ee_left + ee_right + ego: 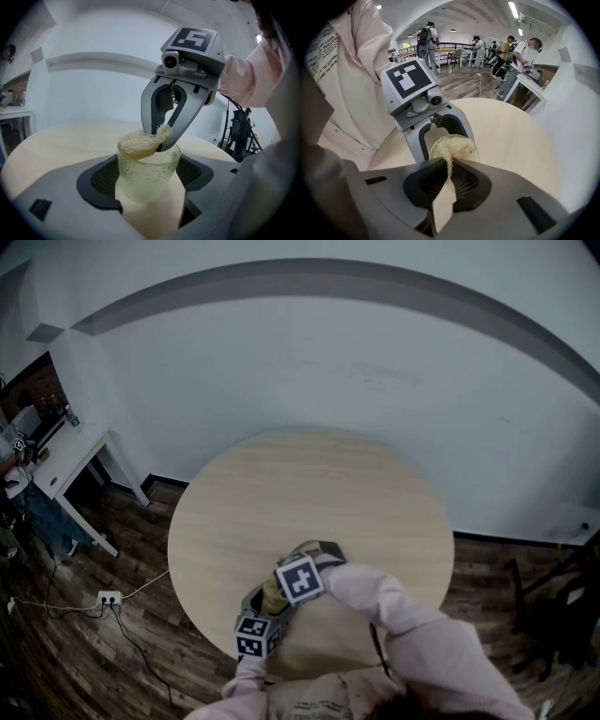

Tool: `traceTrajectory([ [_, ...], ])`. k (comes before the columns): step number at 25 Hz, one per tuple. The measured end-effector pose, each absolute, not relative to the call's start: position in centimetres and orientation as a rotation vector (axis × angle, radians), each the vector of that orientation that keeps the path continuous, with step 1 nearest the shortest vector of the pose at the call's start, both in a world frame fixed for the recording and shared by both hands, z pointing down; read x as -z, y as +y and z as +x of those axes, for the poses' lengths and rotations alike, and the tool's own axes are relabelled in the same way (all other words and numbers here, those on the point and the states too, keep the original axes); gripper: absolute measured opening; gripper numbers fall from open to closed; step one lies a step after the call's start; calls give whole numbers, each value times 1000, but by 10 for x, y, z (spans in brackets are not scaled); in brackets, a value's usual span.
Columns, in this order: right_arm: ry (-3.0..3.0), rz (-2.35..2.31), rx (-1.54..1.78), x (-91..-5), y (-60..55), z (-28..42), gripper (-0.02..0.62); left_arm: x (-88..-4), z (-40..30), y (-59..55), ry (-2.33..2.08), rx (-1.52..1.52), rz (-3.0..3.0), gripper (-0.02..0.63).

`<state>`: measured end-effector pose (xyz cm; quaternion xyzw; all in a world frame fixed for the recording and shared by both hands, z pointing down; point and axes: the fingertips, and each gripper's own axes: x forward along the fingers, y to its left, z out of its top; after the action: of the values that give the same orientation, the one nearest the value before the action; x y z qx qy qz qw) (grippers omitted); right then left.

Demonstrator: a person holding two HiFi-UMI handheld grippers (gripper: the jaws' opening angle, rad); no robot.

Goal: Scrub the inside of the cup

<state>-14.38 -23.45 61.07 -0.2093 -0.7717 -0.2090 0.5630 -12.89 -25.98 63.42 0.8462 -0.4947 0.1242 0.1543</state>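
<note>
Cup [147, 180] upright, mouth up, in left tongs [148, 187]; right tongs [449, 165] pinch scrubber [137, 143].

- Here's the cup [147, 176]: see-through, pale yellow-green, with a dimpled wall. It stands upright, clamped by its sides between the left gripper [146, 187] jaws.
- In the head view it sits at the 6 o'clock side of the round table [309, 484].
- Now the scrub pad [138, 144]: cream, fibrous and floppy. It lies across the cup's mouth and covers most of the opening.
- The pad bulges above the rim toward 9 o'clock, and its 3 o'clock edge curls upward.
- That curled edge is pinched between the right gripper [449, 171] jaws.
</note>
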Motion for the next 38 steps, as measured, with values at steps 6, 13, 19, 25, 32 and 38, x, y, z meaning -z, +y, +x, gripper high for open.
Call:
traceTrajectory([
  [6, -1827, -490, 469, -609, -235, -152, 31, -633, -128, -258, -1418, -362, 2422, 376],
  [13, -1804, -481, 418, -614, -237, -150, 29, -634, -129, -260, -1427, -352, 2427, 376],
  [19, -1786, -483, 393, -615, -237, -150, 28, -631, -131, -262, -1437, -348, 2433, 376],
  [25, -1745, -479, 329, -617, -234, -146, 28, -635, -129, -261, -1426, -349, 2428, 376],
  [32, -1713, -447, 279, -630, -244, -146, 28, -632, -129, -263, -1431, -330, 2436, 376],
  [38, -1709, -444, 162, -629, -237, -146, 28, -633, -131, -262, -1436, -332, 2437, 376],
])
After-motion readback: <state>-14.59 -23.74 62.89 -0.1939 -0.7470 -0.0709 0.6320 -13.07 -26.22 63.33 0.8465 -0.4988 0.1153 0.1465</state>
